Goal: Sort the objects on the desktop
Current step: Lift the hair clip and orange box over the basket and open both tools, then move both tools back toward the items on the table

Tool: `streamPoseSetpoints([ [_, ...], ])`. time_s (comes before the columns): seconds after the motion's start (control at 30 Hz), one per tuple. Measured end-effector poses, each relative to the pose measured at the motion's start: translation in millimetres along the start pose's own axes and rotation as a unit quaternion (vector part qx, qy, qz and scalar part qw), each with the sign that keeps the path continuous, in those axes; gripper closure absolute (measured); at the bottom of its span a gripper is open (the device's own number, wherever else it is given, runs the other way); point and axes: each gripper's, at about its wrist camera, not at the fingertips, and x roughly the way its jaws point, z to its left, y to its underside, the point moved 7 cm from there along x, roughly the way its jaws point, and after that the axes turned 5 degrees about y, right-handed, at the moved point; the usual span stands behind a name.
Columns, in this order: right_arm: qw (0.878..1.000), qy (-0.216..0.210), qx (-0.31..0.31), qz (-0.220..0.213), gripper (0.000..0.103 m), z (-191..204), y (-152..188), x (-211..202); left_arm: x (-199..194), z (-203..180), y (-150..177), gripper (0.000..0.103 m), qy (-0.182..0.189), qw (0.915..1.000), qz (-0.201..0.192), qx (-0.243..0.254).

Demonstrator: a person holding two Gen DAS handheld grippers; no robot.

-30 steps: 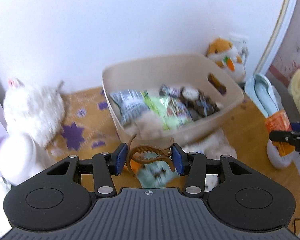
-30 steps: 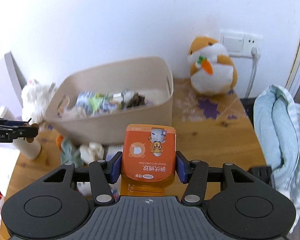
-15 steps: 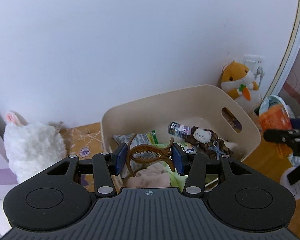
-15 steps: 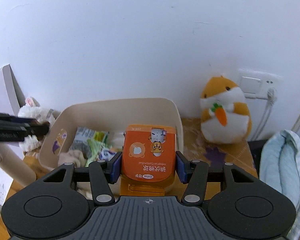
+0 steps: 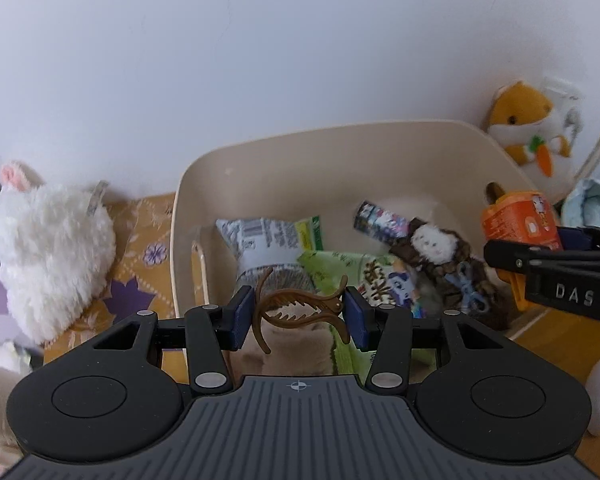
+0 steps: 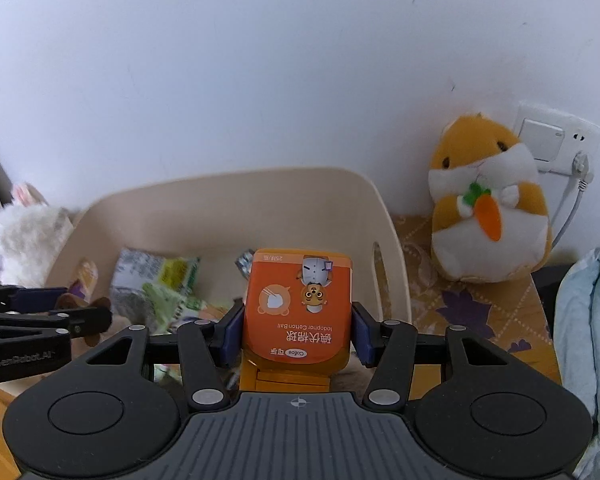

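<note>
your left tool has its blue pads pressed on either end of a brown hair claw clip, jaws roughly half closed around it, and it hangs over the near left part of the beige bin, pointing down into it. your right tool is clamped about as wide on an orange box of cotton balls, printed face up and upside down to the camera, its lower part running back under the tool body; the box sits above the right half of the bin, near the wall with the handle slot. in the left view the same box shows at the bin's right rim with the right tool's black finger below it. inside the bin lie a grey-and-white barcode packet, green snack packets, a small dark printed box and a brown frilly thing with a white plush face, possibly a scrunchie, though it is hard to tell. a white fluffy toy sits left of the bin on the patterned yellow mat, and an orange hamster plush holding a carrot stands to the right against the wall, by a socket. a pale blue cloth lies at the desk's far right
</note>
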Motion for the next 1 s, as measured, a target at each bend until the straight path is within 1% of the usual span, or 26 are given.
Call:
streamPoseSetpoints([
  [0.1, 1.000, 0.006, -0.012, 0.008, 0.051, 3.5, 2.9, 9.7, 7.3, 0.9, 3.7, 0.054, -0.004, 0.9998, 0.010, -0.016],
  [0.2, 0.999, 0.018, -0.030, 0.008, 0.051, 5.4, 4.3, 15.3, 9.5, -1.2, 7.1, 0.052, -0.002, 0.9998, 0.011, -0.014],
  [0.23, 0.999, 0.020, -0.037, 0.007, 0.051, 5.2, 4.9, 16.0, 9.1, -1.8, 8.0, 0.046, 0.002, 0.9999, 0.009, -0.012],
  [0.27, 0.999, 0.019, -0.043, 0.007, 0.050, 5.8, 5.9, 15.5, 7.9, -2.2, 9.5, 0.037, 0.004, 0.9999, 0.008, -0.009],
  [0.3, 0.999, 0.018, -0.046, 0.006, 0.043, 5.3, 6.4, 15.8, 6.9, -2.6, 9.3, 0.033, 0.002, 1.0000, 0.005, -0.007],
  [0.33, 0.999, 0.019, -0.049, 0.001, 0.040, 5.1, 7.1, 11.5, 4.8, -2.1, 9.3, 0.028, -0.003, 1.0000, 0.001, -0.006],
  [0.37, 0.999, 0.018, -0.051, -0.006, 0.032, 4.7, 6.9, 8.9, 2.9, -1.0, 9.4, 0.026, -0.007, 1.0000, -0.003, -0.006],
  [0.4, 0.998, 0.018, -0.053, -0.011, 0.025, 4.2, 6.7, 6.1, 0.6, 0.4, 9.4, 0.025, -0.008, 0.9999, -0.006, -0.009],
  [0.5, 0.998, 0.017, -0.055, -0.025, 0.016, 4.7, 5.2, -4.1, -5.4, 4.3, 10.1, 0.024, -0.003, 0.9998, -0.004, -0.018],
  [0.53, 0.998, 0.014, -0.054, -0.029, 0.015, 5.6, 4.3, -8.6, -9.2, 3.8, 11.1, 0.024, 0.000, 0.9998, -0.004, -0.018],
  [0.57, 0.998, 0.011, -0.054, -0.033, 0.011, 5.7, 3.9, -13.3, -12.4, 4.3, 12.1, 0.024, 0.002, 0.9999, -0.006, -0.015],
  [0.6, 0.998, 0.008, -0.056, -0.039, 0.005, 6.0, 4.7, -19.1, -16.2, 4.7, 13.7, 0.024, 0.002, 0.9999, -0.010, -0.009],
  [0.67, 0.996, 0.004, -0.063, -0.055, 0.000, 6.4, 6.5, -29.6, -24.4, 6.0, 17.6, 0.024, 0.000, 0.9999, -0.017, 0.001],
  [0.73, 0.995, 0.004, -0.075, -0.067, 0.000, 7.0, 9.7, -38.9, -34.0, 7.8, 21.5, 0.024, 0.006, 0.9997, -0.022, 0.002],
  [0.87, 0.995, 0.003, -0.078, -0.069, 0.000, 4.4, 21.9, -59.4, -59.4, 8.5, 25.9, 0.024, 0.016, 0.9989, -0.043, 0.008],
  [0.93, 0.995, 0.000, -0.077, -0.070, 0.000, 2.6, 31.5, -69.9, -74.2, 5.9, 28.4, 0.021, 0.020, 0.9983, -0.054, 0.006],
  [1.0, 0.994, -0.003, -0.084, -0.065, 0.000, 2.2, 44.7, -78.6, -85.2, 3.9, 32.7, 0.020, 0.032, 0.9978, -0.058, -0.005],
])
